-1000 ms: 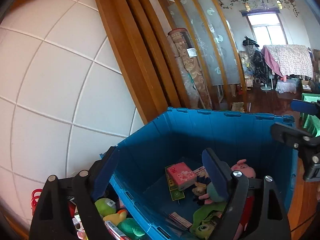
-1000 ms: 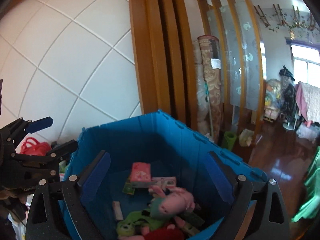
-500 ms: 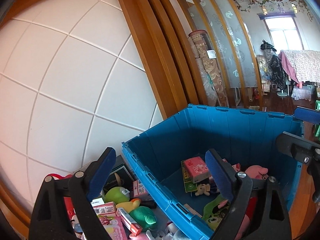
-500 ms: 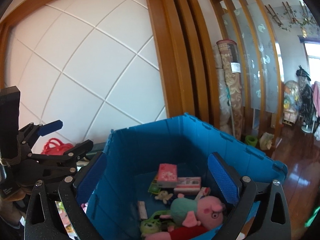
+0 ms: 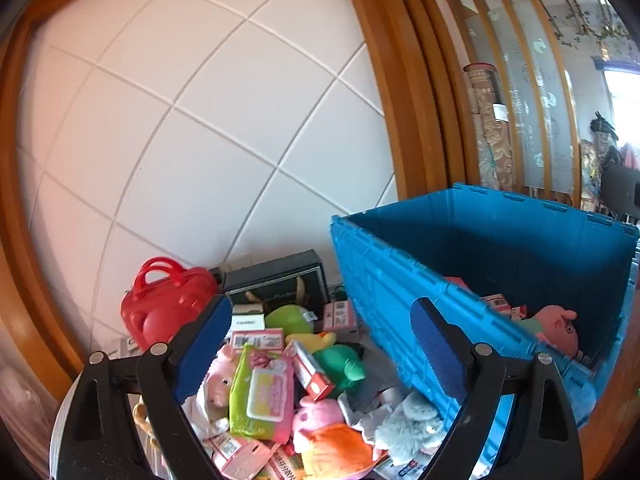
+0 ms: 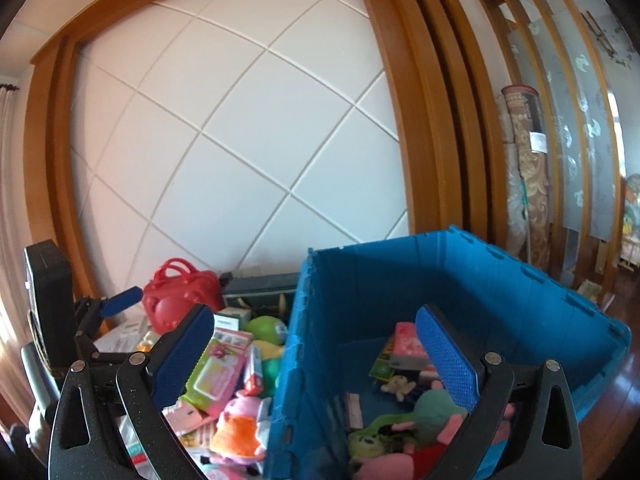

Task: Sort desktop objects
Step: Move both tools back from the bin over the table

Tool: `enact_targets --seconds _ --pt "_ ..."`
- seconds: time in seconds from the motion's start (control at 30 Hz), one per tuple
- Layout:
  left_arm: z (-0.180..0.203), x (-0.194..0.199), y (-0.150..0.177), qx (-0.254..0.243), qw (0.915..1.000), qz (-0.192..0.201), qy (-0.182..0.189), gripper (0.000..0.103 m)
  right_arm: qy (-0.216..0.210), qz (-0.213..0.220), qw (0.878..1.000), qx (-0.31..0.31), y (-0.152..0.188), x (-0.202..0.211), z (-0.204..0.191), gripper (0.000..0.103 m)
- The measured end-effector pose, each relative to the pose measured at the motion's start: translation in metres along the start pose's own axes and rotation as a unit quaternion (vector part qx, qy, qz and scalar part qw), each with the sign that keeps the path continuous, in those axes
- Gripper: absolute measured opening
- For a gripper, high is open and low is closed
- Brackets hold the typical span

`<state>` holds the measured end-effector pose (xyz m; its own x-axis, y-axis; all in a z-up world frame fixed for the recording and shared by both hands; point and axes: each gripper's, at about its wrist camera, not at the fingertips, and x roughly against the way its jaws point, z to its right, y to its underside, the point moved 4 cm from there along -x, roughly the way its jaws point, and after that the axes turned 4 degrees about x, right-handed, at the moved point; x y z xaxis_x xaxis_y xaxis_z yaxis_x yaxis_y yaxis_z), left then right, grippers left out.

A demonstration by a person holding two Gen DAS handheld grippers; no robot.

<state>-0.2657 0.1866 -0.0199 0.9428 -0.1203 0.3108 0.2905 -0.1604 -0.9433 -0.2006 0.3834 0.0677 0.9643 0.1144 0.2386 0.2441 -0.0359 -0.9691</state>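
Note:
A blue crate [image 5: 400, 300] stands at the right and holds a pink pig plush [image 5: 558, 324] and small boxes; it also shows in the right wrist view [image 6: 460, 280]. Left of it lies a pile of toys and packets: a green wipes pack [image 5: 260, 390], a red toy handbag [image 5: 168, 300], a green plush [image 5: 340, 364], an orange and pink plush [image 5: 332, 444]. My left gripper [image 5: 320, 352] is open and empty above the pile. My right gripper [image 6: 316, 360] is open and empty over the crate's left wall. The left gripper also shows at the left of the right wrist view [image 6: 92, 332].
A white tiled wall panel [image 5: 200, 140] with a wooden frame [image 5: 400, 100] rises behind the pile and crate. A dark box [image 5: 276, 280] leans against the wall behind the toys. Rolled rugs [image 6: 528, 168] stand at the far right by a wooden screen.
Both grippers have swung left, away from over the crate's inside. The toy pile left of the crate has come into view. Both stay open and empty.

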Motion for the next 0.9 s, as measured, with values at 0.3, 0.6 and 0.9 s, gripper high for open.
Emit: enact_targets --seconds 0.3,0.6,0.9 --pt "-0.126 0.022 0.088 0.045 0.9939 -0.060 -0.080 0.092 -0.090 -0.047 0.994 0.046 0.034 -0.037 -0.115 0.103" --pt "-0.249 0.054 0.211 0.048 0.9750 -0.171 -0.134 0.092 -0.148 -0.148 0.975 0.075 0.123 -0.084 -0.248 0.103" --pt "-0.284 0.064 0.324 0.112 0.9451 -0.283 -0.120 0.092 -0.194 -0.205 0.953 0.108 0.190 -0.108 -0.327 0.103"
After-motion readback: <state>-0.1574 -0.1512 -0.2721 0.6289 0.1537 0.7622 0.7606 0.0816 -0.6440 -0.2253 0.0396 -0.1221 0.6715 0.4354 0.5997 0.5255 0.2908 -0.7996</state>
